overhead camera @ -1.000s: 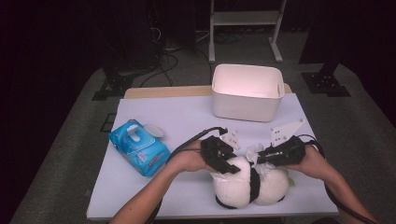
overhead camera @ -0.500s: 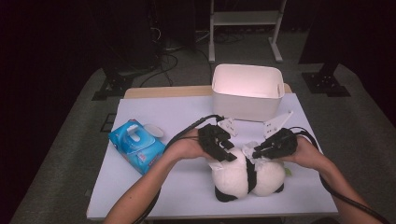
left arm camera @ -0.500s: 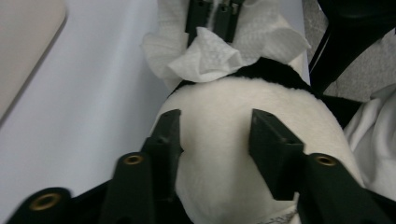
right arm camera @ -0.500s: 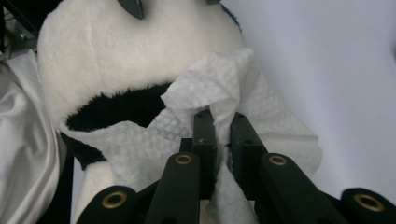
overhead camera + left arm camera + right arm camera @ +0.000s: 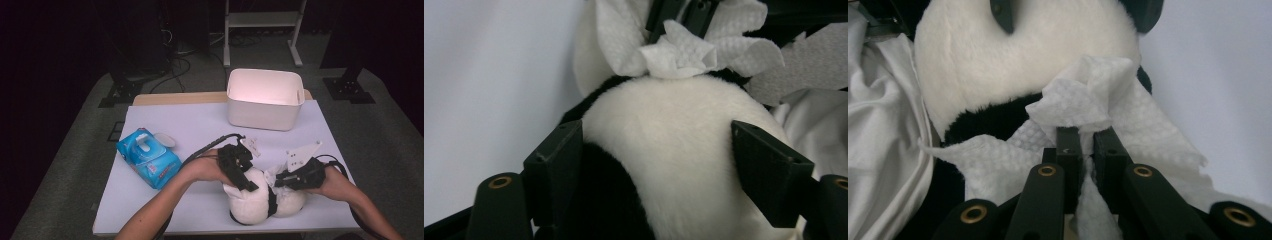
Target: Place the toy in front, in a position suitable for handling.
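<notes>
Left tool [image 5: 243,167]: jaws have just been opening and now stand apart, one on either side of the plush panda's [image 5: 252,200] white fur. In the left gripper view the pads sit either side of the rounded white body with a sliver of gap on each side; it straddles the toy rather than pinching it. A second ago this tool was closed much tighter on the toy, so the hold has been let go or is being reset.

Right tool [image 5: 1086,145]: jaws together, clamped on a crumpled white wipe [image 5: 1093,100]. The wad bulges out past the tips and rests against the panda at the seam between white and black fur. Loose flaps of the sheet hang down on both sides of the jaws.

Panda lies on the table [image 5: 190,125] near its front edge, between the two hands, with a white cloth [image 5: 883,150] bunched just beside it. Compared with the earlier high views, both hands have drawn slightly up the table and the toy has rolled a little with them.

Judgement: wiping of the toy is under way. With the left tool slack, the panda is unbraced and may shift under a wiping stroke; expect a re-grip first.

Farther out: blue wipe pack [image 5: 148,157] at left, white bin [image 5: 265,100] at the back, both untouched.
</notes>
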Available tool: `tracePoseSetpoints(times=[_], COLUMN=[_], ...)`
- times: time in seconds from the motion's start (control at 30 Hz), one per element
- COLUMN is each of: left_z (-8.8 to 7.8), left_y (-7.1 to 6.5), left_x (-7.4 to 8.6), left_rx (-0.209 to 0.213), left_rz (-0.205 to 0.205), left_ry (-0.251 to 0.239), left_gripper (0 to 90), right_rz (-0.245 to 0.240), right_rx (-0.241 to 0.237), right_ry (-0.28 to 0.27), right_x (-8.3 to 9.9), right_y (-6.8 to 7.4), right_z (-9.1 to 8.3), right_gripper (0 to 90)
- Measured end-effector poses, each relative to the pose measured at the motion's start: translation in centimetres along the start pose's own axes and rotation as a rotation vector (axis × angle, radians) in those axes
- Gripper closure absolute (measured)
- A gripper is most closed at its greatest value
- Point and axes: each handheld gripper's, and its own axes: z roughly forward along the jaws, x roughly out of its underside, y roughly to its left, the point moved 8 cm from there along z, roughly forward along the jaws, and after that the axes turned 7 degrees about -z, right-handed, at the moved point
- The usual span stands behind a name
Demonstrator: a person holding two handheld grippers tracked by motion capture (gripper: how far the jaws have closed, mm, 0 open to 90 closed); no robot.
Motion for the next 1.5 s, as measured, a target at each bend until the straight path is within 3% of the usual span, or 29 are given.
tracePoseSetpoints(times=[0.1, 0.23, 0.37, 0.47, 0.6, 0.67, 0.73, 0.77, 0.8, 0.9, 0.97, 1.03, 1.2, 1.33, 1.5], left_z=[0.6, -0.6, -1.5, -2.2, -3.5, -3.8, -3.7, -3.4, -3.3, -3.4, -3.3, -3.3, -4.1, -4.1, -3.5], left_y=[-0.2, 0.2, 0.5, 1.0, 2.6, 3.3, 3.6, 3.9, 4.0, 3.8, 3.3, 2.6, 1.2, 0.7, 0.0], left_x=[0.5, -0.2, -1.6, -2.7, -3.6, -3.5, -3.3, -2.8, -2.5, -1.8, -1.4, -1.1, -0.2, 1.2, 2.0], left_rx=[-0.005, -0.047, -0.059, -0.090, -0.160, -0.166, -0.156, -0.153, -0.147, -0.117, -0.089, -0.103, -0.133, -0.162, -0.158], left_rz=[0.037, 0.077, 0.127, 0.186, 0.233, 0.243, 0.242, 0.242, 0.235, 0.192, 0.135, 0.119, 0.083, 0.057, 0.073], left_ry=[-0.001, -0.027, -0.028, -0.012, 0.011, 0.008, 0.004, 0.005, -0.002, -0.017, -0.011, -0.003, -0.013, -0.003, -0.033], left_gripper=[38.6, 55.2, 58.1, 58.0, 57.9, 57.4, 57.1, 56.3, 55.7, 50.2, 38.6, 30.0, 20.3, 20.0, 26.2], right_rz=[-0.007, 0.010, 0.041, 0.045, 0.053, 0.063, 0.070, 0.079, 0.079, 0.084, 0.068, 0.038, -0.013, -0.025, -0.066], right_rx=[-0.015, -0.014, -0.004, 0.014, 0.037, 0.036, 0.032, -0.005, -0.012, -0.046, -0.063, -0.052, -0.049, -0.036, -0.035], right_ry=[0.007, -0.020, -0.078, -0.078, -0.085, -0.080, -0.067, -0.045, -0.041, -0.052, -0.040, -0.019, 0.001, -0.004, 0.002], right_x=[0.0, -0.3, -1.0, -1.4, -2.1, -2.2, -2.1, -1.7, -1.7, -1.7, -1.8, -2.1, -2.5, -2.4, -3.0], right_y=[0.3, -0.9, -3.0, -4.5, -6.5, -7.4, -7.7, -8.0, -7.9, -7.3, -6.5, -5.6, -3.5, -2.6, -2.0], right_z=[0.3, -0.4, -1.3, -1.6, -2.4, -2.5, -2.3, -1.1, -0.7, 0.3, 0.8, 1.0, 1.2, 1.0, 0.5], right_gripper=[83.1, 82.8, 82.8, 82.7, 82.6, 82.6, 82.6, 82.6, 82.6, 82.6, 82.8, 82.8, 82.8, 82.7, 82.6])
